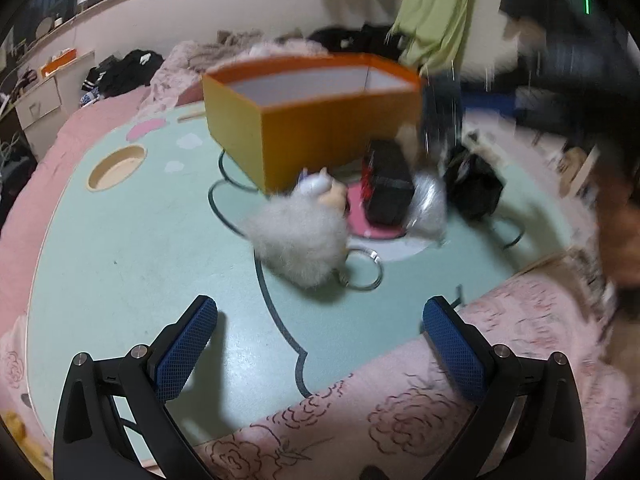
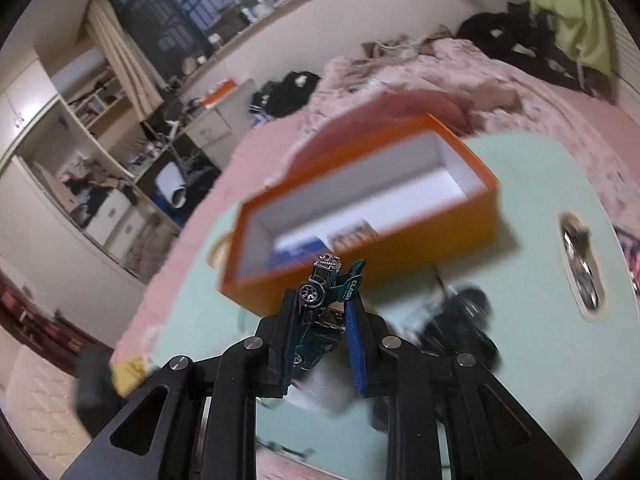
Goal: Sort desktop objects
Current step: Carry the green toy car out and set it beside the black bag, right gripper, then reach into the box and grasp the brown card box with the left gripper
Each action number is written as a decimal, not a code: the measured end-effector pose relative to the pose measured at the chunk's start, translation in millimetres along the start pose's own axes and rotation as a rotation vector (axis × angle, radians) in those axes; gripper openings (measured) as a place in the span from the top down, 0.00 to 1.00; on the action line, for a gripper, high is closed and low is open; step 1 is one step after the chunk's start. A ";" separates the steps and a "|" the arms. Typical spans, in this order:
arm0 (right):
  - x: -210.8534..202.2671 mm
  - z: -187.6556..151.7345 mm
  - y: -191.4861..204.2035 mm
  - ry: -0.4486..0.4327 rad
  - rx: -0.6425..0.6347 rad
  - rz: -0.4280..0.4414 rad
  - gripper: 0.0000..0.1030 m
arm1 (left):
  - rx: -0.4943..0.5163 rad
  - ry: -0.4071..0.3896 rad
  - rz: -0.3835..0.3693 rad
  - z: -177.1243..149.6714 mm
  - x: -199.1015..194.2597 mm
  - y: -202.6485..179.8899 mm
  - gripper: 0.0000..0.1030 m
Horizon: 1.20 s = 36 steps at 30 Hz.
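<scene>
My right gripper (image 2: 322, 300) is shut on a small teal toy car (image 2: 325, 292), held in the air in front of the orange box (image 2: 420, 240). The box has a white inside with a blue card (image 2: 298, 250) lying in it. In the left wrist view the same orange box (image 1: 320, 136) stands at the back of the pale green table (image 1: 140, 240). In front of it lie a fluffy white plush (image 1: 298, 240), a black box (image 1: 390, 184), a clear plastic wrap (image 1: 430, 202) and a black object (image 1: 474, 186). My left gripper (image 1: 320, 316) hangs open over the table's near edge, holding nothing.
A metal key ring (image 1: 364, 270) lies beside the plush. The table has a round cup hole (image 1: 116, 166). Pink bedding (image 1: 400, 412) surrounds the table. A blurred dark arm (image 1: 444, 108) moves at the right of the box. Shelves and cupboards (image 2: 80, 160) stand far left.
</scene>
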State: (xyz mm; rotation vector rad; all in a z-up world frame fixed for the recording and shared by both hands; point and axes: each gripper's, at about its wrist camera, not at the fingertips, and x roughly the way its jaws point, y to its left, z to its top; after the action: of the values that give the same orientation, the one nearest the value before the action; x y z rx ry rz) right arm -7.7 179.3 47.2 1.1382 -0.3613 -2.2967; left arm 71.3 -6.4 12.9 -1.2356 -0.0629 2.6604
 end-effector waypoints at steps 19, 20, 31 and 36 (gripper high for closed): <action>-26.6 -78.1 14.2 -0.139 -0.261 -0.251 0.14 | 0.034 0.064 0.319 91.5 42.6 21.3 0.00; -26.1 -84.4 16.1 -0.133 -0.288 -0.274 0.14 | 0.024 0.061 0.316 93.8 42.5 24.9 0.00; -0.1 -112.7 -1.8 0.005 -0.315 -0.336 0.12 | -0.009 -0.030 0.478 105.0 25.5 39.3 0.00; -0.4 -115.9 -10.5 -0.019 -0.298 -0.373 0.00 | -0.068 -0.058 0.450 110.9 14.0 42.3 0.00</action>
State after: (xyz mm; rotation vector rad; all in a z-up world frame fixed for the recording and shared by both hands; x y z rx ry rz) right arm 81.0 188.3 -27.7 1.1016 0.2024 -2.5692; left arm -28.9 -39.5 69.0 -1.3248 0.1340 3.0981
